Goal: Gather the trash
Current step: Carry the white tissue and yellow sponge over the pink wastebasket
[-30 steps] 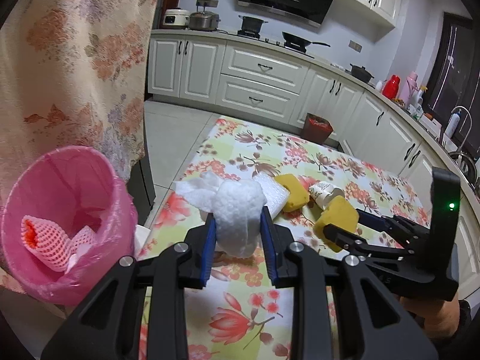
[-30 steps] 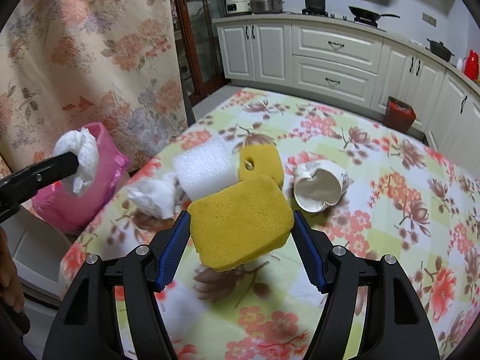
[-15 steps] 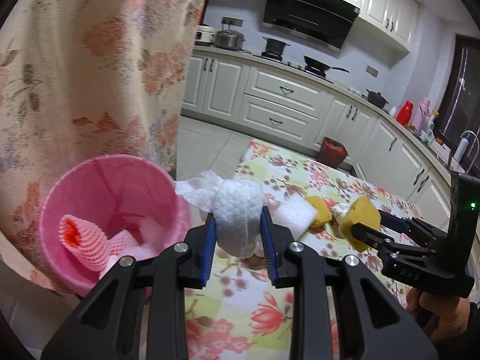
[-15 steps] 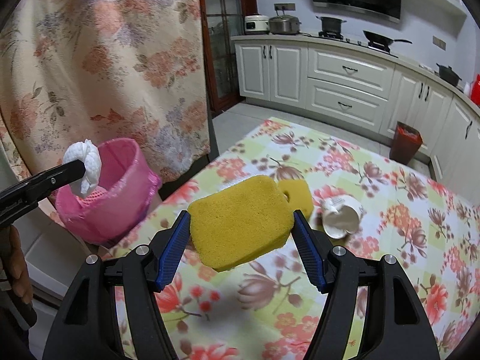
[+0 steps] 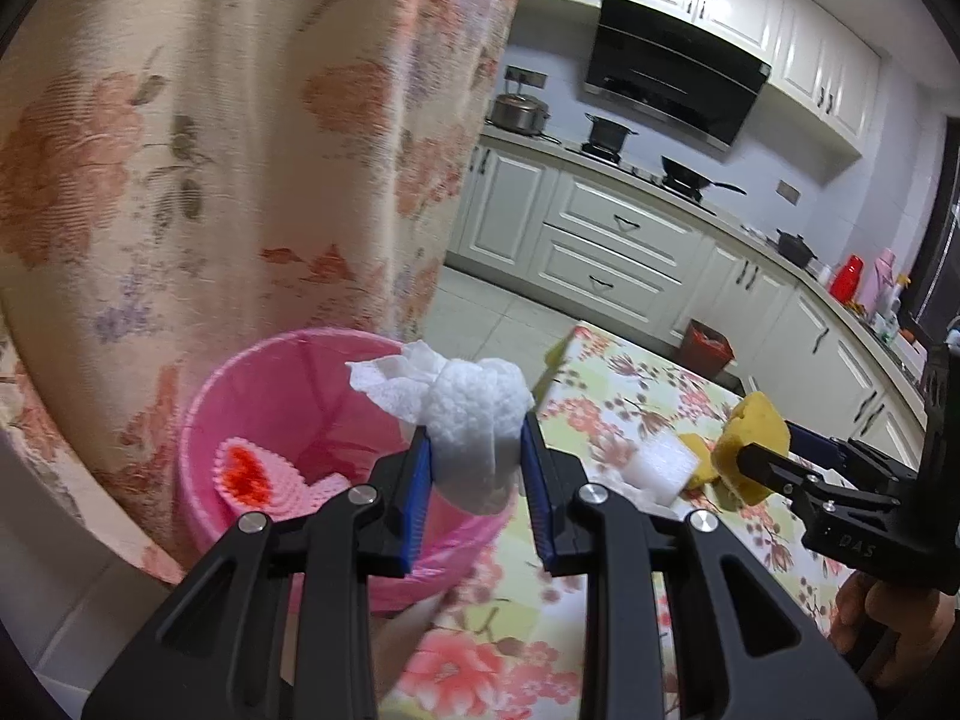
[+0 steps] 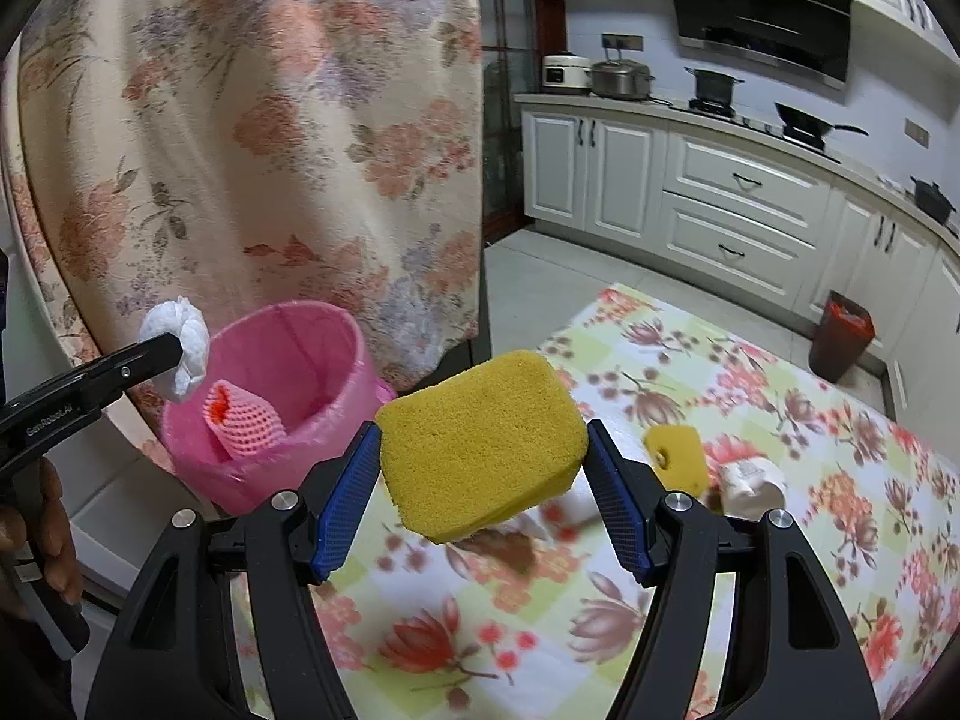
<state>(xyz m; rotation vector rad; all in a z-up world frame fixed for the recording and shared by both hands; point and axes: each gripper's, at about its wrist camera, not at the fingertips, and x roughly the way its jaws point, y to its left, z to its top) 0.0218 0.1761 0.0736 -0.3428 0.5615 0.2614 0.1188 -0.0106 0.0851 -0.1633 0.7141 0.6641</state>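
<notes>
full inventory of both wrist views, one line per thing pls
tissue wad: 1, white, clamped in left gripper, by the bin's rim
big sponge: 1, yellow, clamped in right gripper, held above the table
bin: 1, pink, lined with pink bag, off the table's edge by the curtain
foam net: 1, pink-red, inside bin
small sponge: 1, yellow with a hole, on table
foam block: 1, white, on table
cup: 1, white, on its side on table
table: 1, floral cloth
curtain: 1, floral beige, behind bin
red bin: 1, on floor by cabinets
left gripper: 1, black, blue pads
right gripper: 1, black, blue pads
</notes>
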